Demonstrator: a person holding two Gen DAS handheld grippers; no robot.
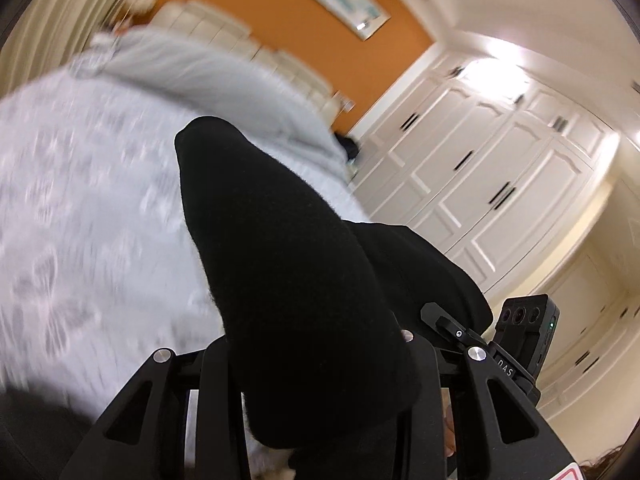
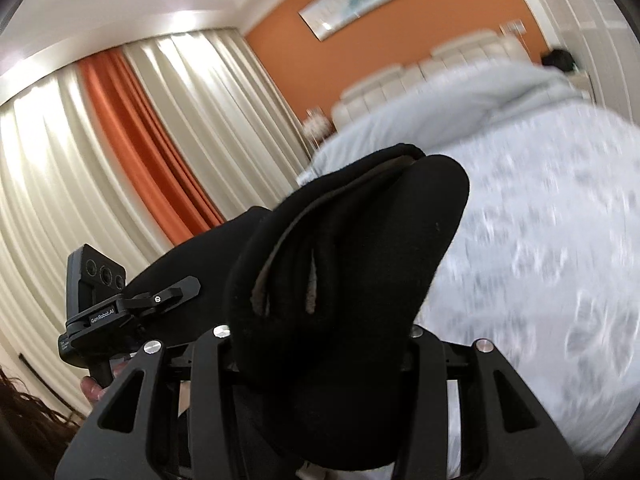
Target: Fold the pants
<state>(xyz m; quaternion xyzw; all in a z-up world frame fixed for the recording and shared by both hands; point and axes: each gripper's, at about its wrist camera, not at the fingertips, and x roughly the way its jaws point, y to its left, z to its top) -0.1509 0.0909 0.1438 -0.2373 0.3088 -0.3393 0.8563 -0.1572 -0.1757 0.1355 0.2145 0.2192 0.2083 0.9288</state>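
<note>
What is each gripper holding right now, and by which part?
Both hold the black fleecy pants. The left gripper pinches a bunched fold; the right gripper pinches a bunch near an opening. Which part exactly cannot be told.

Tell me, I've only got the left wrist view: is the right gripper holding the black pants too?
Observer: Yes. The right gripper is clamped on a bunched fold of the black pants, as the left gripper is on its end.
Operator: Anything on the fabric there that I can't see?
Observer: A brownish inner edge or lining shows along the fold.
Operator: What's behind it on that side?
Observer: Cream curtains with one orange curtain panel, left of the bed.
Operator: Is my other gripper's hand visible?
Observer: Only fingers under the small camera module at lower left.
</note>
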